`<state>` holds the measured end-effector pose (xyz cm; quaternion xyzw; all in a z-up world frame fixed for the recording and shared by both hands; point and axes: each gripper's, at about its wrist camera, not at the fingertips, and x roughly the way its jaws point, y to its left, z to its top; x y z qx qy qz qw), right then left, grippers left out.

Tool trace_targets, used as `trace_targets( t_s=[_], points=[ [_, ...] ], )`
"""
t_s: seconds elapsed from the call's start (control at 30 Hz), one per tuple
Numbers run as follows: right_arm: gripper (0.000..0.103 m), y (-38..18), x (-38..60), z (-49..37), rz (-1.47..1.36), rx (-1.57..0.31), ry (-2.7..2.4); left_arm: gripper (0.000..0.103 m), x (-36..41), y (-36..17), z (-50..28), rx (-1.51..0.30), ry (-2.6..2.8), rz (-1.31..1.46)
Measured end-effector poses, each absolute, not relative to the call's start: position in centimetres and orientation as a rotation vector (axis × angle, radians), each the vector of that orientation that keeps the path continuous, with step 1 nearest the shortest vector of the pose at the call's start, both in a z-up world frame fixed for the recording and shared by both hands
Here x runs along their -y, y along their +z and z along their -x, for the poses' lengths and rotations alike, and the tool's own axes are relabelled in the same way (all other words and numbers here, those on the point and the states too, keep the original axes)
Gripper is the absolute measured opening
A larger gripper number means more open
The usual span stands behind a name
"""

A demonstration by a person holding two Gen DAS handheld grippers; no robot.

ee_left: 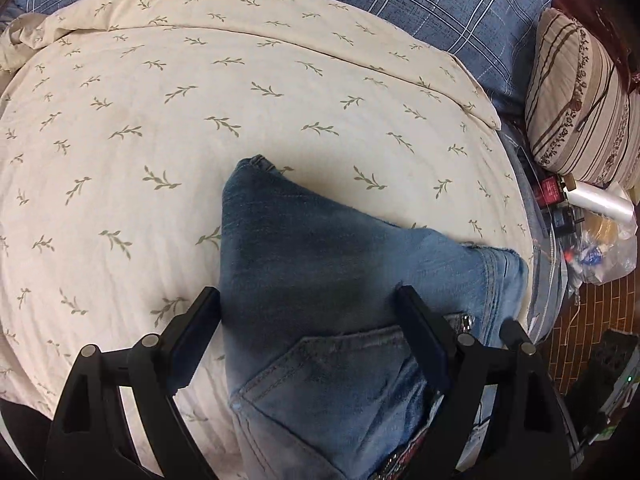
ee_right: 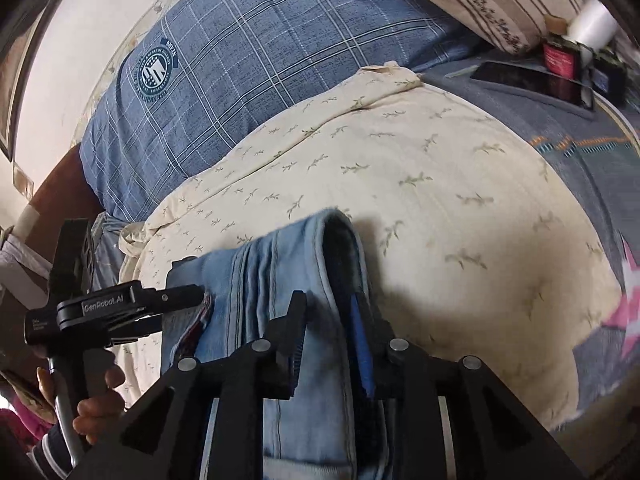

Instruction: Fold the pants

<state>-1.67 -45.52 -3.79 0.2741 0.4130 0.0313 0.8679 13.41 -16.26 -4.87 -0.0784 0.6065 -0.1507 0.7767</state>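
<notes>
Blue denim pants [ee_left: 320, 264] lie bunched on a cream leaf-print blanket [ee_left: 200, 100], a back pocket facing up. My left gripper [ee_left: 308, 300] is open, its fingers [ee_left: 200, 312] straddling the denim near the pocket, not clamping it. In the right wrist view, my right gripper [ee_right: 332, 312] is shut on a thick fold of the pants [ee_right: 272, 264], held above the blanket [ee_right: 440, 208]. The left gripper [ee_right: 184, 294] shows there at the left, touching the denim, held by a hand.
A blue plaid quilt [ee_left: 440, 0] lies beyond the blanket. A striped pillow [ee_left: 580, 100] sits at the right. A phone [ee_right: 528, 80], a red box [ee_right: 558, 58] and a plastic roll [ee_right: 592, 24] lie near the bed's edge. Brick-pattern floor [ee_left: 584, 320] is to the right.
</notes>
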Motion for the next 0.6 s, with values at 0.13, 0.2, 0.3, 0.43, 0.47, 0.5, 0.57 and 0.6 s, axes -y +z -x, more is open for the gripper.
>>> trace_targets(
  t_s=[0.13, 0.2, 0.3, 0.43, 0.47, 0.5, 0.57, 0.6],
  points=[
    [0.040, -3.8, 46.3, 3.9, -0.645, -0.861, 0.072, 0.088, 13.7, -3.7, -12.6, -1.293, -0.343, 0.212],
    [0.050, -4.0, 46.4, 5.1, -0.711, -0.846, 0.111, 0.088, 12.0, -4.0, -11.8, -1.320, -0.363, 0.257],
    [0.057, -4.8, 45.2, 6.3, -0.728, -0.850, 0.180, 0.088, 10.5, -5.9, -9.6, -1.415, -0.430, 0.327],
    [0.033, -5.8, 42.1, 5.9, -0.578, -0.908, 0.185, 0.089, 10.9, -8.6, -6.3, -1.487, -0.514, 0.356],
    [0.028, -5.2, 41.2, 6.0, -0.505, -0.893, 0.173, 0.089, 11.2, -8.8, -6.0, -1.498, -0.523, 0.353],
    [0.026, -4.5, 40.7, 6.1, -0.456, -0.870, 0.174, 0.088, 11.6, -8.6, -5.8, -1.503, -0.531, 0.347],
    [0.024, -2.3, 40.0, 7.1, -0.389, -0.787, 0.189, 0.080, 12.0, -7.6, -5.4, -1.474, -0.529, 0.311],
    [0.024, -1.6, 40.1, 7.4, -0.370, -0.764, 0.174, 0.078, 12.3, -7.1, -5.4, -1.459, -0.533, 0.284]
  ],
)
